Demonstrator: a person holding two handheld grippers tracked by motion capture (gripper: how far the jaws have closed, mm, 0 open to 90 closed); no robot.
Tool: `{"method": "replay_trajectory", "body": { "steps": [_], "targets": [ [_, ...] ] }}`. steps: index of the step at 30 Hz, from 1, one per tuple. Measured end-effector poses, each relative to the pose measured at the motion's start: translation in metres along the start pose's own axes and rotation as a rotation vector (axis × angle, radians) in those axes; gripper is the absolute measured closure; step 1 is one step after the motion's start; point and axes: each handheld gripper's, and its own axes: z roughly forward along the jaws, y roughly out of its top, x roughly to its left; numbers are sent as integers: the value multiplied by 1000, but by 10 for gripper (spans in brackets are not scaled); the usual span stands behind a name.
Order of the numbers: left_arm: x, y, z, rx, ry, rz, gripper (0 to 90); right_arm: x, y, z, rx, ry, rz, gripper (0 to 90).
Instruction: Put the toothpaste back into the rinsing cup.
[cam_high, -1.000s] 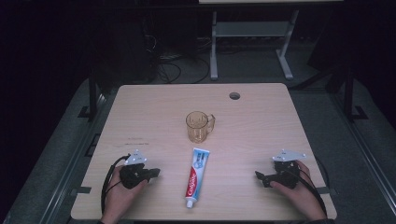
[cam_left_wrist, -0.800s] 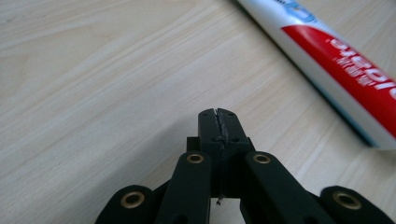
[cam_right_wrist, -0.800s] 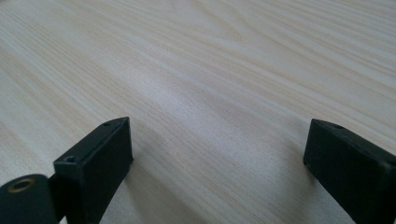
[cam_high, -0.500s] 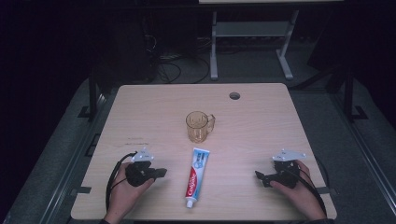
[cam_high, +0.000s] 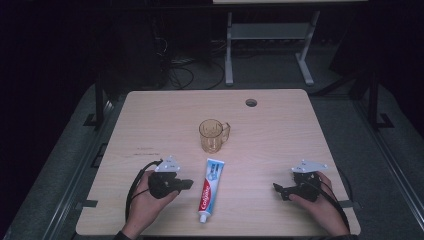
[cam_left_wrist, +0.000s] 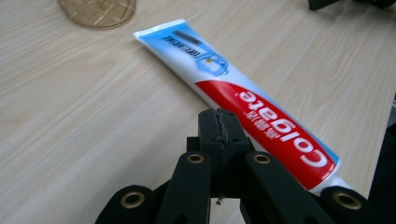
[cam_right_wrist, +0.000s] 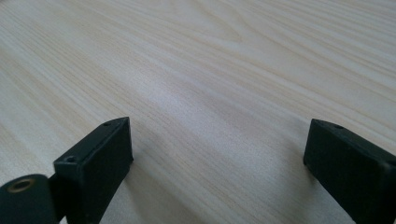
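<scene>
Looking down from the high view, you see the Colgate toothpaste tube (cam_high: 211, 189) lying flat on the table (cam_high: 150, 120), just below the amber cup (cam_high: 213, 135), between your left tongs (cam_high: 189, 184) and right tongs (cam_high: 276, 188). Your left gripper view shows those tongs (cam_left_wrist: 218, 122) pressed together, empty, just beside the tube (cam_left_wrist: 243, 100). It looks light, soft and slick; grip mid-body. Your right gripper view shows the tongs (cam_right_wrist: 217, 140) spread wide over bare wood.

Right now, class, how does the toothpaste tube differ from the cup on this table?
The toothpaste tube lies flat on the table; the cup stands upright. The toothpaste tube is opaque white, blue and red with printed lettering; the cup is see-through amber with a handle. The toothpaste tube lies nearer the person, the cup farther back. Both rest untouched near the table's middle.
</scene>
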Motion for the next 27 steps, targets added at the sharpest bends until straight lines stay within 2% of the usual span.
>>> {"method": "replay_trajectory", "body": {
  "steps": [14,27],
  "targets": [
    [-22,20,17,5,-70,62,900,0,0,0,-1,3,-3,71],
    [-38,27,35,26,-115,89,900,-1,0,0,-1,5,-6,72]
  ]
}}
